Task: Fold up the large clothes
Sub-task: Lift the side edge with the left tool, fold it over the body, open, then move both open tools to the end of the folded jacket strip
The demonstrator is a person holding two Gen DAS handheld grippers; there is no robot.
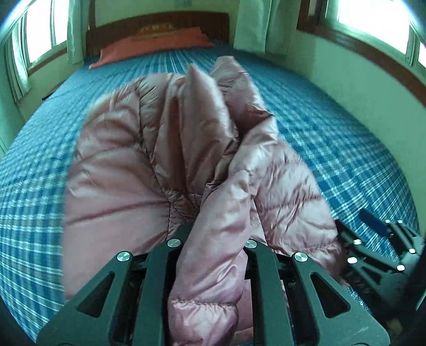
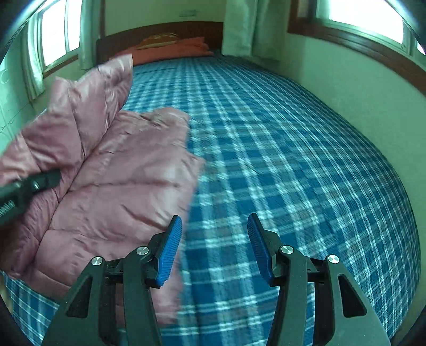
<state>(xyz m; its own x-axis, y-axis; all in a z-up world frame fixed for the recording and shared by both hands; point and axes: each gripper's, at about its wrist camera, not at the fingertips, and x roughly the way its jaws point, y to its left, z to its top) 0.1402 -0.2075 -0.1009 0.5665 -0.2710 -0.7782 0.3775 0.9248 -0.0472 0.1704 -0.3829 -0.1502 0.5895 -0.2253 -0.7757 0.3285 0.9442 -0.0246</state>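
Observation:
A pink quilted puffer jacket (image 1: 165, 149) lies bunched on the bed with the blue plaid cover (image 1: 332, 138). My left gripper (image 1: 213, 239) is shut on a thick fold of the jacket, which bulges out between its black fingers and hides the pads. The same jacket (image 2: 114, 170) fills the left of the right wrist view, one part lifted, and the left gripper (image 2: 32, 183) shows there at the left edge. My right gripper (image 2: 214, 247) stands open over the plaid cover just right of the jacket's edge, with nothing between its blue pads (image 2: 170, 250). The right gripper (image 1: 378, 244) appears at the lower right of the left wrist view.
Orange pillows (image 2: 173, 49) lie against a dark wooden headboard (image 1: 159, 24) at the far end. A pale wall (image 2: 359, 101) with windows runs along the bed's right side, and curtains (image 1: 250, 24) hang in the far corners. Bare plaid cover (image 2: 293, 159) stretches to the right of the jacket.

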